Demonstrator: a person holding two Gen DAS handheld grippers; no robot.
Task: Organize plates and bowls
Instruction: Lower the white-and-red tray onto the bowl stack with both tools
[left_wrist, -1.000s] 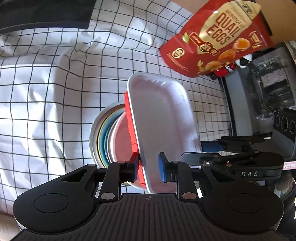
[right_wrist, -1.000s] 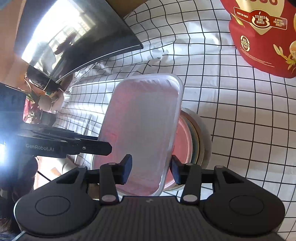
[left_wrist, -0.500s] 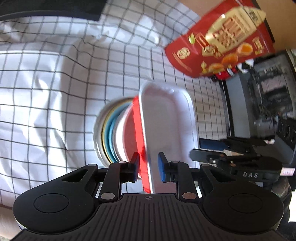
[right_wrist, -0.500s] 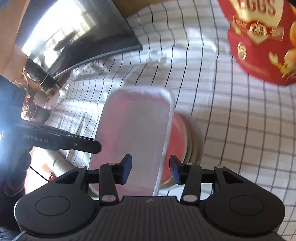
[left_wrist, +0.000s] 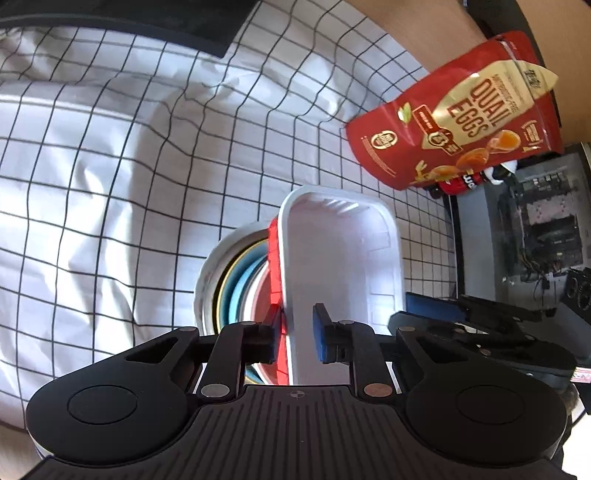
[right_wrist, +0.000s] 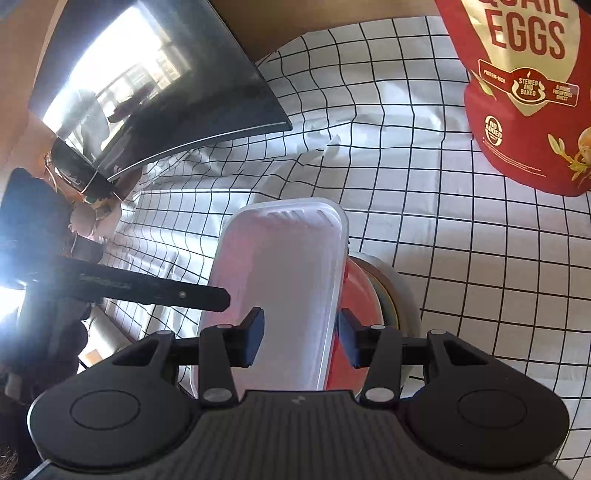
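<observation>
A white rectangular tray (left_wrist: 340, 273) with a red outer side sits on a stack of round plates and bowls (left_wrist: 225, 280) on the checked cloth. My left gripper (left_wrist: 297, 338) straddles the tray's near rim, its jaws open with a gap on the right side. In the right wrist view the same tray (right_wrist: 280, 280) lies over the stack (right_wrist: 384, 295). My right gripper (right_wrist: 301, 338) straddles the tray's other end, its jaws open and apart from the rim. Each gripper shows in the other's view, the right one as a black bar (left_wrist: 480, 321), the left one likewise (right_wrist: 147, 291).
A red quail-egg pouch (left_wrist: 461, 133) stands beyond the stack, also in the right wrist view (right_wrist: 528, 92). A dark monitor (right_wrist: 147, 92) lies at the far left. A black mat (left_wrist: 110, 18) lies at the cloth's far edge. Electronics (left_wrist: 535, 229) stand past the table's right edge.
Both grippers have pulled back a little, so the tray and stack look smaller and farther off. The left jaws have stayed close on the rim; the right jaws stay open.
</observation>
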